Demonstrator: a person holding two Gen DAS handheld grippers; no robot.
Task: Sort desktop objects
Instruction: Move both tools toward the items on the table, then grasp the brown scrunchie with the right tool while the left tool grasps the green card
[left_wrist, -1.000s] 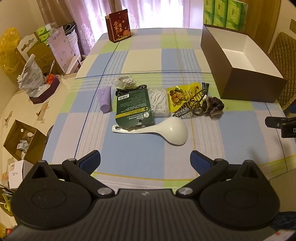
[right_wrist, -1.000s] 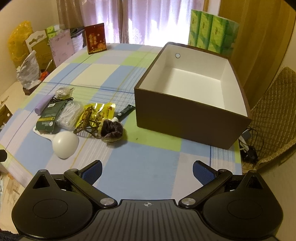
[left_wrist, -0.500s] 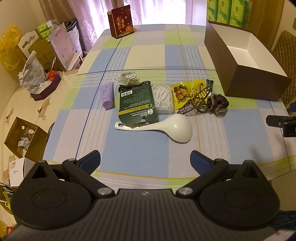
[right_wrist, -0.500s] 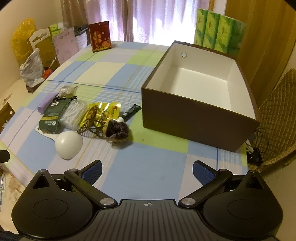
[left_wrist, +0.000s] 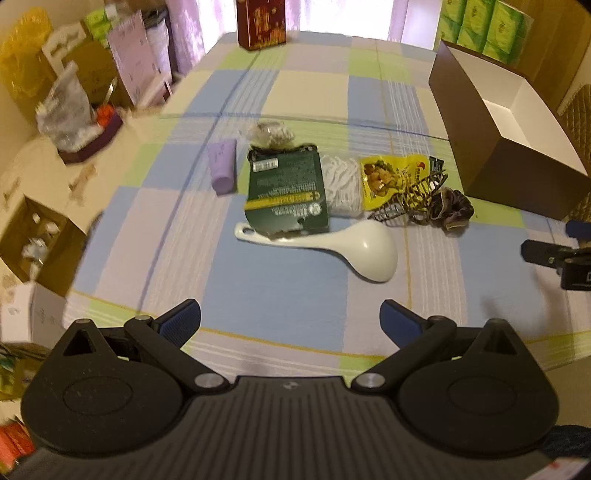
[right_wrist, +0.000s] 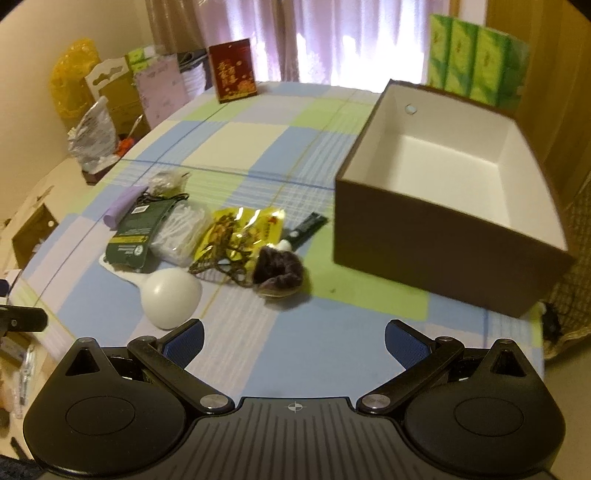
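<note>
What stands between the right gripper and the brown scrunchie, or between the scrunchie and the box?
Nothing visible. The right gripper is open, with bare cloth up to the scrunchie. Only cloth lies between it and the box, whose top is open.

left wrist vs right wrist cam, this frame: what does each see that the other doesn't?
Only the left wrist view shows the open cardboard carton on the floor off the table's left edge with its contents in sight, and the right gripper entering at the right edge.

Only the right wrist view shows the brown box interior down to its bare white floor, with a round hole in the far wall.

Both share the checked tablecloth, white spoon, green packet, yellow snack bag, brown scrunchie and red box. Each gripper is open and empty.
</note>
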